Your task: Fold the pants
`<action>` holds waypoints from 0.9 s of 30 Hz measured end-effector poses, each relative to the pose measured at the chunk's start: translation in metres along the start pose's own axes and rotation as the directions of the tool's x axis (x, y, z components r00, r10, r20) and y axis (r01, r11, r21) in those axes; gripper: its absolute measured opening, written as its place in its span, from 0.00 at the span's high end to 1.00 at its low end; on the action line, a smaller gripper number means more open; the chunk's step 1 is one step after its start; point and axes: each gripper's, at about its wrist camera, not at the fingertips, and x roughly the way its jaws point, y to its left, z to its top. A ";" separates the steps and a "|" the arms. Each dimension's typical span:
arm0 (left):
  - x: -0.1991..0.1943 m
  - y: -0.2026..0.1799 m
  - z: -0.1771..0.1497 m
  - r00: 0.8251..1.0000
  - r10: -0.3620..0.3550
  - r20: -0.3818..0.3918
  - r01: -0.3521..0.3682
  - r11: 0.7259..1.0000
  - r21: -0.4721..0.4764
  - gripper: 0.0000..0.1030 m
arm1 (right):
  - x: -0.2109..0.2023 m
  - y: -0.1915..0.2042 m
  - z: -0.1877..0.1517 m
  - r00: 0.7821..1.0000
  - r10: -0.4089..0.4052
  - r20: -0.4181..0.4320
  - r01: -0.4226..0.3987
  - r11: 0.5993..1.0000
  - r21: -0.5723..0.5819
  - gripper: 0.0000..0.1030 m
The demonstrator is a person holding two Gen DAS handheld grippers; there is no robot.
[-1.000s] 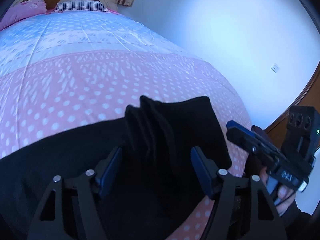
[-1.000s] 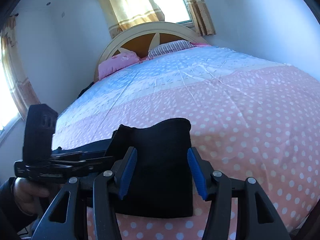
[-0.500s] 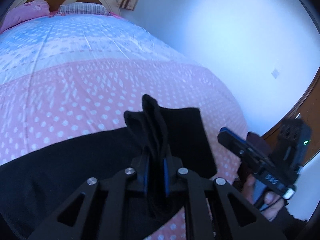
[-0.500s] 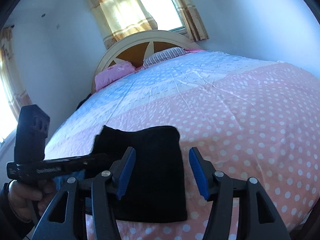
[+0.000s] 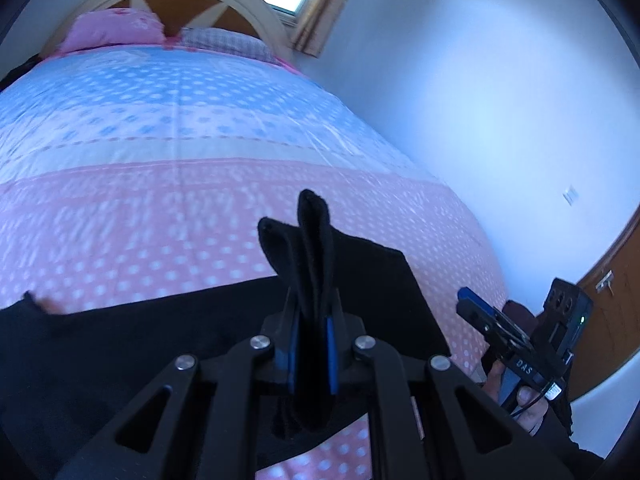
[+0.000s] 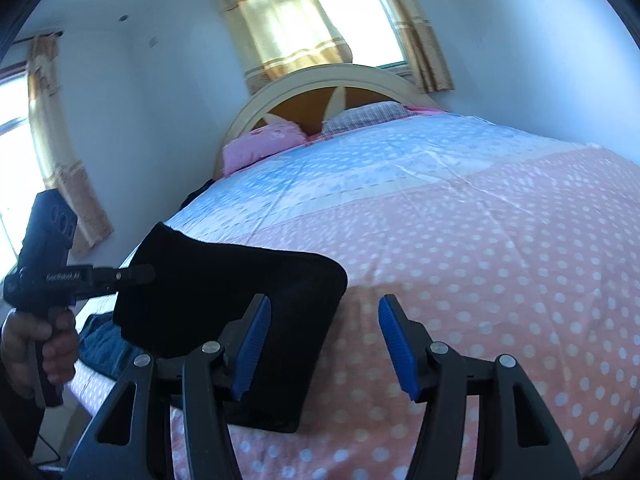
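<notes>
left gripper [image 5: 311, 344]: clamped on a bunched fold of the black pants [image 5: 372, 280]; blue pads pressed against the cloth on both sides, fabric sticking up past the fingertips in two ridges.
right gripper [image 6: 324, 346]: jaws spread wide, nothing between the blue pads; polka-dot cover shows in the gap.
black pants: on the near edge of the bed, spread ahead of and to both sides of the left gripper. In the right wrist view the pinched part is lifted off the cover, ahead-left of the right gripper; its lower edge lies flat on the cover under the right gripper's left finger.
pants vs right gripper: left finger overlaps the cloth in view; contact can't be told.
grippers relative: left gripper [image 6: 132, 274] appears at far left of the right wrist view, tip at the raised cloth edge. Right gripper [image 5: 470, 300] appears at right of the left wrist view, off the right edge of the pants, clear of them.
hands: left hand [image 6: 40, 344] and right hand [image 5: 516, 392] wrapped round the handles, dark sleeves.
blue cloth [image 6: 102, 340]: partly hidden below-left of the raised pants, looks like denim.
bedspread [image 6: 460, 248]: pink with white dots near the grippers, pale blue band beyond.
far end: pink pillow [image 6: 260, 146], checked pillow [image 6: 364, 116], arched headboard [image 6: 316, 84], curtained window [image 6: 344, 16].
</notes>
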 end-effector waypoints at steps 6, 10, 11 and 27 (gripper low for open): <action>-0.023 0.033 -0.006 0.999 0.006 0.039 -0.003 0.997 -0.074 0.89 | 0.006 0.027 -0.010 0.998 0.056 -0.033 -0.059 0.994 -0.092 0.44; -0.035 0.048 -0.012 0.998 0.018 0.055 -0.011 0.994 -0.113 0.89 | 0.009 0.046 -0.019 0.995 0.085 -0.054 -0.093 0.982 -0.167 0.44; -0.038 0.053 -0.013 0.998 0.021 0.058 -0.013 0.992 -0.125 0.89 | 0.010 0.049 -0.021 0.994 0.091 -0.060 -0.100 0.978 -0.181 0.44; -0.011 0.112 -0.048 0.997 0.080 -0.023 -0.083 0.966 -0.246 0.89 | 0.025 0.085 -0.044 0.973 0.170 -0.158 -0.209 0.937 -0.279 0.44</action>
